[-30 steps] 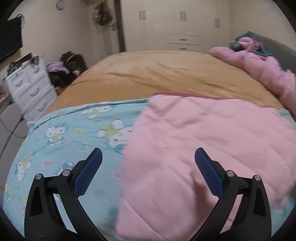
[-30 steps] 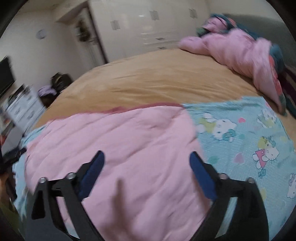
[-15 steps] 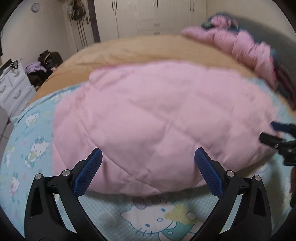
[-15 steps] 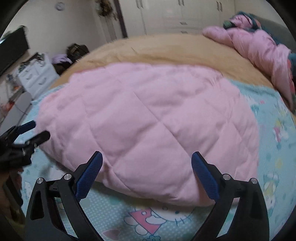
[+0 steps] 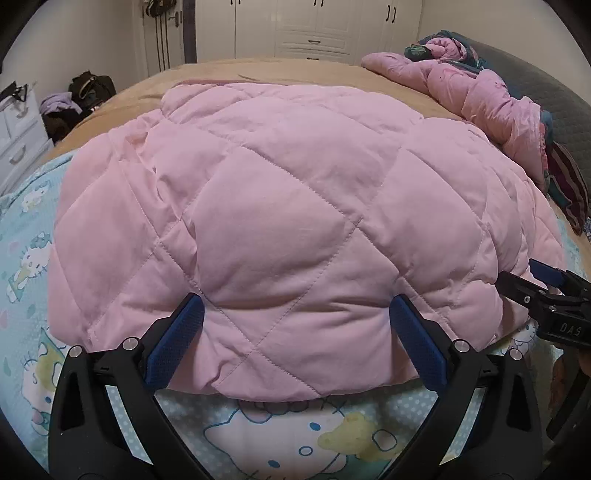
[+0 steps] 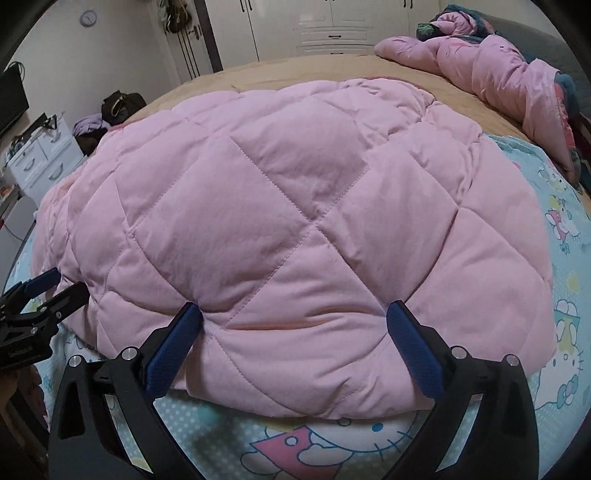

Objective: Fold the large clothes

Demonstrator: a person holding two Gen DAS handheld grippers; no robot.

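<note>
A large pink quilted garment [image 5: 288, 206] lies spread flat on a light blue cartoon-print sheet [image 5: 295, 439] on the bed; it also fills the right wrist view [image 6: 295, 221]. My left gripper [image 5: 295, 339] is open, its blue-padded fingers straddling the garment's near edge without pinching it. My right gripper [image 6: 293, 339] is open in the same way at the near edge further right. The right gripper also shows at the right edge of the left wrist view [image 5: 546, 295], and the left gripper at the left edge of the right wrist view [image 6: 33, 302].
A tan bedcover [image 5: 295, 72] lies beyond the garment. A crumpled pink quilt [image 5: 480, 88] is piled at the far right by a dark headboard [image 5: 554, 96]. White drawers [image 6: 40, 155], bags [image 6: 118, 103] and wardrobes [image 6: 332, 26] stand around the bed.
Both grippers have swung from the garment's sides to face its near edge and moved closer. The garment now lies still and flat, and each gripper shows in the other's view.
</note>
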